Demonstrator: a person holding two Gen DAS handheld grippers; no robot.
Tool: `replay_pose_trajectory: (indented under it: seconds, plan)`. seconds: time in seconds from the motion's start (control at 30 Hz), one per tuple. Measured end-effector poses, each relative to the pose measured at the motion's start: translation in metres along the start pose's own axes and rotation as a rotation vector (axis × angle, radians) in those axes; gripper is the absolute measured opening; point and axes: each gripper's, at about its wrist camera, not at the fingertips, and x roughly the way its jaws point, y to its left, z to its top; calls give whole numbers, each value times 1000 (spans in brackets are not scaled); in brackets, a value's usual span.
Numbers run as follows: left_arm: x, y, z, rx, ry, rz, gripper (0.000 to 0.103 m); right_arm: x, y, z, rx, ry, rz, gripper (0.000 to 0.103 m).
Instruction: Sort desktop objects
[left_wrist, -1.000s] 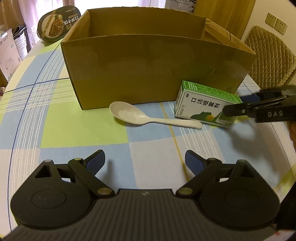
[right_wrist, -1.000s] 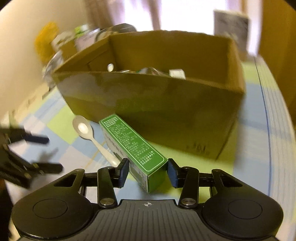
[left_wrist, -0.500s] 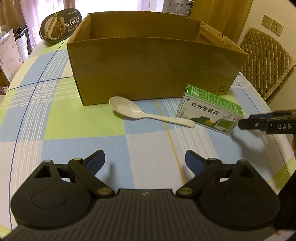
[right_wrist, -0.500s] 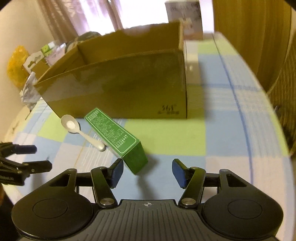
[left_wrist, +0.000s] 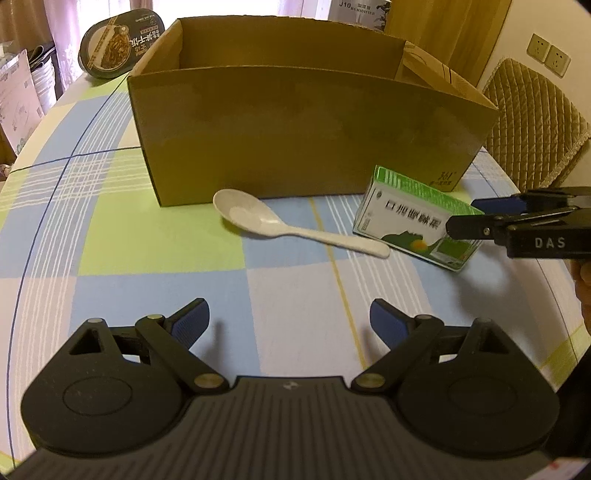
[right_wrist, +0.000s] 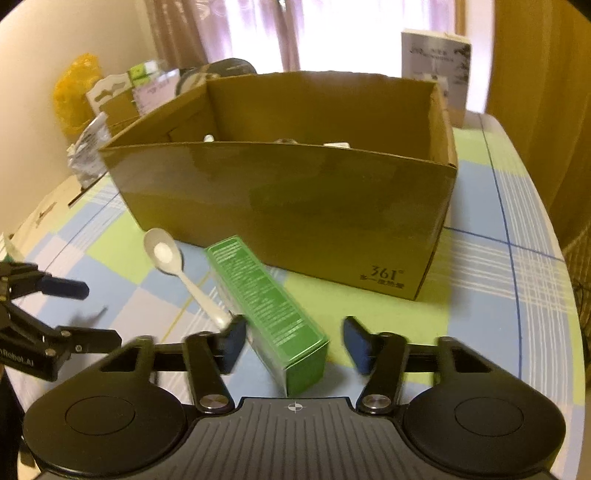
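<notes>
— Where checked cloth (left_wrist: 155, 236) in blue, green and white covers the table, left wrist view first: what else?
— Big open cardboard box (left_wrist: 303, 129) in the middle. White spoon (left_wrist: 291, 230) lying just in front of it, bowl toward the box. Green-and-white carton (left_wrist: 413, 225) beside the handle end, on the cloth.
— And the left gripper (left_wrist: 290, 319)?
— Spread wide, blue pads apart, nothing between them, low over the cloth. Right gripper (left_wrist: 476, 218) coming in from the right edge, straddling the carton's end.
— Room behind?
— Quilted chair back (left_wrist: 535, 122), wall sockets (left_wrist: 548, 55), a sealed meal tray (left_wrist: 118, 44) past the box, curtains.
— Right wrist view now.
— Blurred. Right gripper (right_wrist: 293, 341) part open around the carton (right_wrist: 269, 314); left pad close against its side, right pad clear of it. Cannot tell whether gripped. Spoon (right_wrist: 177, 269) just left of the carton. Box (right_wrist: 295, 206) behind, small items inside, unclear. Left gripper (right_wrist: 85, 314) at the left edge, open. Bright curtained window, yellow bag (right_wrist: 74, 92), clutter along the wall.
</notes>
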Motion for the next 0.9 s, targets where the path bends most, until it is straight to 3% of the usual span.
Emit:
replay_pose_trajectory:
  seconds: [0.27, 0.53, 0.73, 0.9]
  plan:
    - [10, -8, 9, 19, -3, -21, 92, -4, -20, 3, 136, 16, -10, 43]
    - [13, -11, 12, 27, -5, -27, 92, -17, -45, -2, 333, 72, 49, 38]
    - [13, -13, 15, 41, -12, -27, 92, -35, -42, -17, 245, 69, -47, 38]
    - [17, -19, 22, 73, -35, -29, 91, -41, -33, -29, 187, 64, -70, 38]
